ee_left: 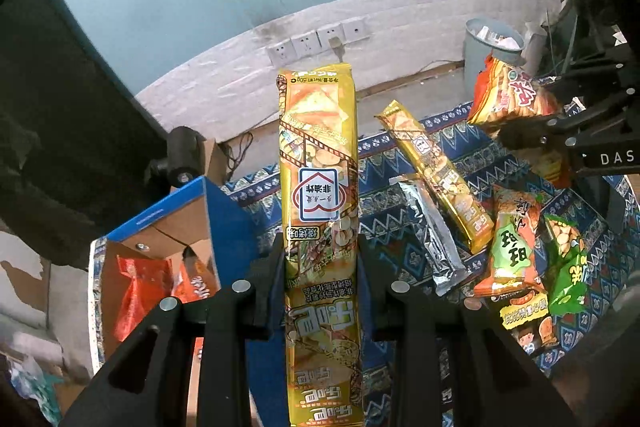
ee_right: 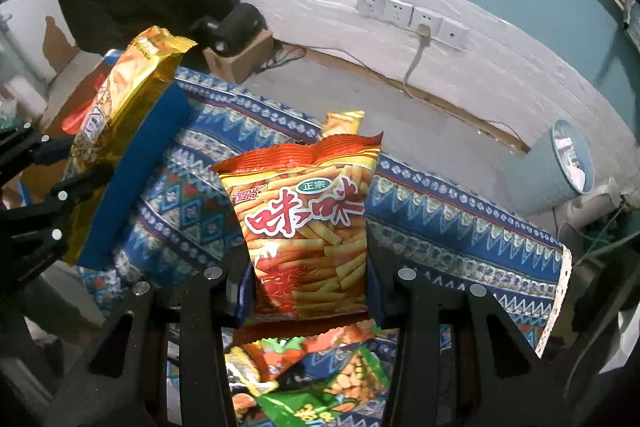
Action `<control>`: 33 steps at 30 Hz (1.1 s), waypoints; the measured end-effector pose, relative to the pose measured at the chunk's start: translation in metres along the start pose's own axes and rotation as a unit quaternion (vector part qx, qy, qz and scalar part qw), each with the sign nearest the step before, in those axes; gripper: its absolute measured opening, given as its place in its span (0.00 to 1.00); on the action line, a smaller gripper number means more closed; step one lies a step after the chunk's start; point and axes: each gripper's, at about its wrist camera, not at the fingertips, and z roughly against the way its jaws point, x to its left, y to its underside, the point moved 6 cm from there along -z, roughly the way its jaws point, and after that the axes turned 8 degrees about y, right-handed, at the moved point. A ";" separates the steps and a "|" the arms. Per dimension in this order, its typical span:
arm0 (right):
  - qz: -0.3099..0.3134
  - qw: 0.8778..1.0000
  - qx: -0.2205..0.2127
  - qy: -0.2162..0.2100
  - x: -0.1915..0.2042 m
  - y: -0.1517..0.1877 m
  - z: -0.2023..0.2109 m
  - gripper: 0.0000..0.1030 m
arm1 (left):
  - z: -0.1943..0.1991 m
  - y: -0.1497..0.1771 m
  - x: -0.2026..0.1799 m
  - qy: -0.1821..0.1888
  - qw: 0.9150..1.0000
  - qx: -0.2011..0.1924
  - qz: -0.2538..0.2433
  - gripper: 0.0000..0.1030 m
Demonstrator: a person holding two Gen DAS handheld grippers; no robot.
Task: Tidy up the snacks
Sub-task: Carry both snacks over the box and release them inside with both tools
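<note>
My left gripper [ee_left: 322, 259] is shut on a long yellow cracker pack [ee_left: 318, 163] and holds it upright above the patterned cloth; the same pack shows in the right wrist view [ee_right: 120, 123] at the left. My right gripper [ee_right: 308, 279] is shut on an orange-red snack bag [ee_right: 308, 223], also seen in the left wrist view [ee_left: 512, 99] at the right. On the cloth lie a second yellow pack [ee_left: 436, 167], a silver pack [ee_left: 432, 231], an orange-green bag [ee_left: 512, 247] and a green bag [ee_left: 568, 263].
A blue cardboard box [ee_left: 168, 211] with red-orange bags inside stands at the left of the blue patterned cloth [ee_left: 400, 247]. A grey waste bin [ee_left: 484, 47] stands by the white brick wall with sockets [ee_left: 316, 39]. A small brown box [ee_right: 240, 59] sits on the floor.
</note>
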 end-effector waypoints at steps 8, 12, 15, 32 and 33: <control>0.020 0.999 -0.017 -0.022 0.033 -0.013 0.012 0.42 | 0.016 0.007 0.017 -0.008 1.000 -0.011 0.009 0.30; 0.031 0.999 -0.022 -0.032 0.050 -0.019 0.014 0.42 | 0.023 0.012 0.030 -0.015 1.000 -0.017 0.017 0.30; 0.038 0.998 -0.024 -0.036 0.061 -0.023 0.015 0.42 | 0.028 0.018 0.040 -0.016 0.999 -0.019 0.028 0.30; 0.087 0.993 -0.034 -0.070 0.147 -0.059 0.011 0.42 | 0.042 0.058 0.110 -0.043 0.995 -0.021 0.085 0.30; 0.090 0.993 -0.034 -0.072 0.153 -0.061 0.011 0.42 | 0.042 0.061 0.114 -0.044 0.995 -0.020 0.089 0.30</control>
